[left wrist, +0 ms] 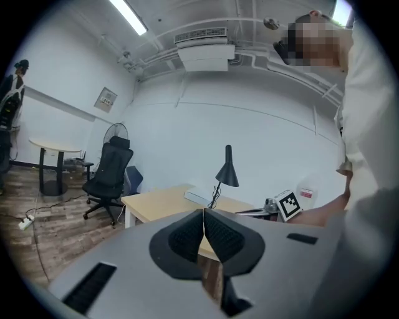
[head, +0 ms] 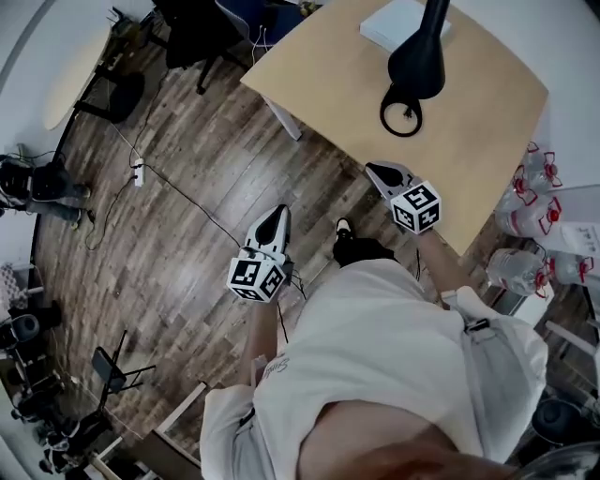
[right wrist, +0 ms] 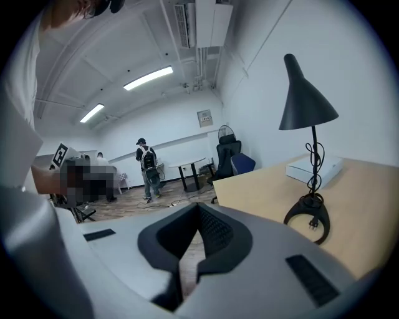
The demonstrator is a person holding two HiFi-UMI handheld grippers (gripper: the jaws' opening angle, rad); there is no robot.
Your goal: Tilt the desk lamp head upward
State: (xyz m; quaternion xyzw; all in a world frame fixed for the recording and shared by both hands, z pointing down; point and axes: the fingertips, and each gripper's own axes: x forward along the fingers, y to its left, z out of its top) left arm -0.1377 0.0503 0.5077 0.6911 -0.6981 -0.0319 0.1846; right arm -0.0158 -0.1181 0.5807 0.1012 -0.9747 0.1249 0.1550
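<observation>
Lamp of black metal [head: 417, 66], cone shade and open ring base, stands on light wooden desk [head: 487, 122], shade angled down, cord wound round stem. Flat white box [head: 398, 23] just behind it. Right gripper [head: 389, 174] near desk edge, well short of lamp, jaws pressed together, empty. Left gripper [head: 275, 225] over dark plank floor [head: 187, 216], jaws likewise closed on nothing. Clear plastic bottles [head: 534, 192] beside desk.

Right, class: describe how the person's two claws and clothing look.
Both the left claw and right claw are pale grey, tapering to a point, with black ribbed pads. Each carries a white cube printed with black square markers. The person wears a white shirt.
</observation>
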